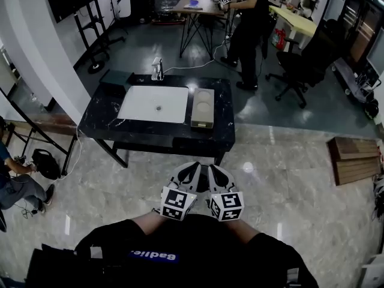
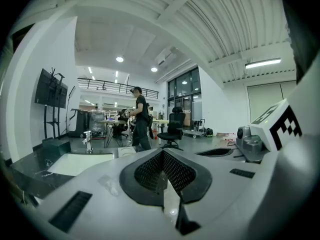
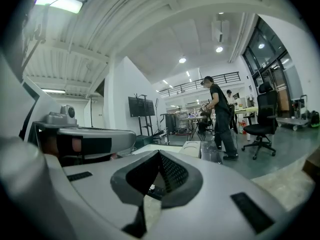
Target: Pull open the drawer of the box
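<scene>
A person holds two grippers close to the body, side by side and touching, above a pale marble floor (image 1: 288, 179). The left gripper (image 1: 193, 171) has its jaws clenched together with nothing between them, as its own view confirms (image 2: 162, 176). The right gripper (image 1: 215, 171) is likewise closed on nothing, its jaws meeting at the tips (image 3: 157, 176). Both point toward a black table (image 1: 102, 110) that stands well apart from them. On the table lies a white basin (image 1: 144, 104) with a tap (image 1: 158, 69) at its far edge. The box (image 1: 202, 107), beige and narrow, sits just to the right of the basin near the table's right end; neither gripper touches it. Whether its drawer is out cannot be told. Beyond the table a second person (image 1: 249, 23) in dark clothes stands near a black chair (image 1: 306, 65).
</scene>
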`<state>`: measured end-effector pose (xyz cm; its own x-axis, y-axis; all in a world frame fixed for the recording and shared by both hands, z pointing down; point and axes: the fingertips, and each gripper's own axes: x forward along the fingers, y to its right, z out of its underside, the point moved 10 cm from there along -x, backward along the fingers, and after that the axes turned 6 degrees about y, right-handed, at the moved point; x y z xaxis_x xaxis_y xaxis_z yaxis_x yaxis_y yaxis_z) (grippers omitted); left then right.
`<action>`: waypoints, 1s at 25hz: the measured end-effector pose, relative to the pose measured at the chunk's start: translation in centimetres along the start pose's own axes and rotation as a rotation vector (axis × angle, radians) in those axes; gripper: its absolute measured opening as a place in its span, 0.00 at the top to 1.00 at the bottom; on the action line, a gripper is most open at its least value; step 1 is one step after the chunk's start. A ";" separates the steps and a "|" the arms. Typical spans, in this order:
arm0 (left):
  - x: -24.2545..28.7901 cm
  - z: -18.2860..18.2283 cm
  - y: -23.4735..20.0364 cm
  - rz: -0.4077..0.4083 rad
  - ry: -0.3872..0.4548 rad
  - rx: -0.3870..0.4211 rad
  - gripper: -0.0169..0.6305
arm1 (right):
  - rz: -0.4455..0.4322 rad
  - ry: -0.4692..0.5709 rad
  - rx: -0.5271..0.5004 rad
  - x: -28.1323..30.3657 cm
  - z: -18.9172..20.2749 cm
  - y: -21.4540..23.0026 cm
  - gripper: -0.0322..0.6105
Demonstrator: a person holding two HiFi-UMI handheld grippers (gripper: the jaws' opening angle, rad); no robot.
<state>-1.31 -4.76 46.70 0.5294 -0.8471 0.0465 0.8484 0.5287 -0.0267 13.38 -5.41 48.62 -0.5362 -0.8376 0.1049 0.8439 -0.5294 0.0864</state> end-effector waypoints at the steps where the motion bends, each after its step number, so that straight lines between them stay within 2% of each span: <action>1: 0.4 -0.1 -1.2 0.005 0.006 0.002 0.99 | 0.004 0.002 -0.002 1.2 -0.1 -0.1 0.95; 8: 2.7 -0.4 -9.0 0.048 0.025 -0.004 0.99 | 0.076 -0.015 -0.009 8.3 -0.9 -1.2 0.95; 12: 3.5 -0.5 -12.3 0.077 0.024 -0.011 0.99 | 0.081 -0.025 -0.011 11.4 -1.2 -3.1 0.95; 19: 5.1 0.4 -14.4 0.081 -0.003 -0.035 0.99 | 0.107 -0.066 0.010 13.8 -0.5 -2.0 0.95; 25: 6.7 -0.4 -13.8 0.064 -0.014 -0.022 0.99 | 0.072 -0.062 0.010 14.7 -1.3 -0.1 0.95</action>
<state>-9.51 -17.79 46.95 0.5827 -0.8106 0.0580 0.8126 0.5805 -0.0524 5.45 -17.90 48.84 -0.4741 -0.8634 0.1723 0.8804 -0.4663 0.0858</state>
